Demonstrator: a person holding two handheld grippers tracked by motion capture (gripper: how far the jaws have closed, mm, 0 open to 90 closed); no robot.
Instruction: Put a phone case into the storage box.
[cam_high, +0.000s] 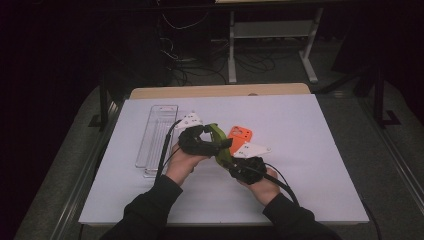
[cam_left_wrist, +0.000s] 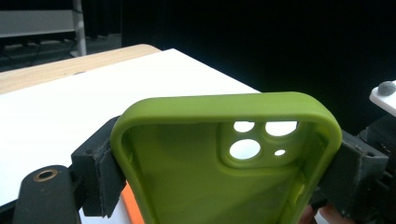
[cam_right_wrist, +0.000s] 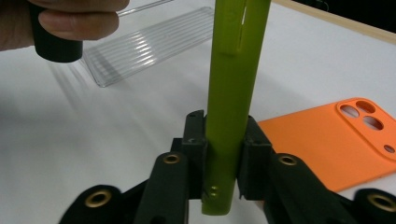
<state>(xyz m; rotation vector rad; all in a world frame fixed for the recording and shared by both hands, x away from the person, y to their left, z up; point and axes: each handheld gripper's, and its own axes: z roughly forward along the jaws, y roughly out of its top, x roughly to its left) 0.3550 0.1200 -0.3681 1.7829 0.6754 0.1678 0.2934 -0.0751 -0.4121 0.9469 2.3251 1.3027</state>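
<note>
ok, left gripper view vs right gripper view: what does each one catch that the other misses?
Left gripper view: the green phone case seen from its open inside, with the camera cutouts, held across its width by the left hand-held gripper.

Right gripper view: the same case edge-on, pinched by the right hand-held gripper; the clear ridged tray; the orange case's camera end; a hand on a black handle.

Both: green case, white tabletop, wooden table edge, some orange.

A matt, rubbery green phone case (cam_left_wrist: 187, 177), a ribbed clear plastic tray (cam_right_wrist: 149, 44) and a smooth white worktop (cam_high: 300, 170) are seen.
</note>
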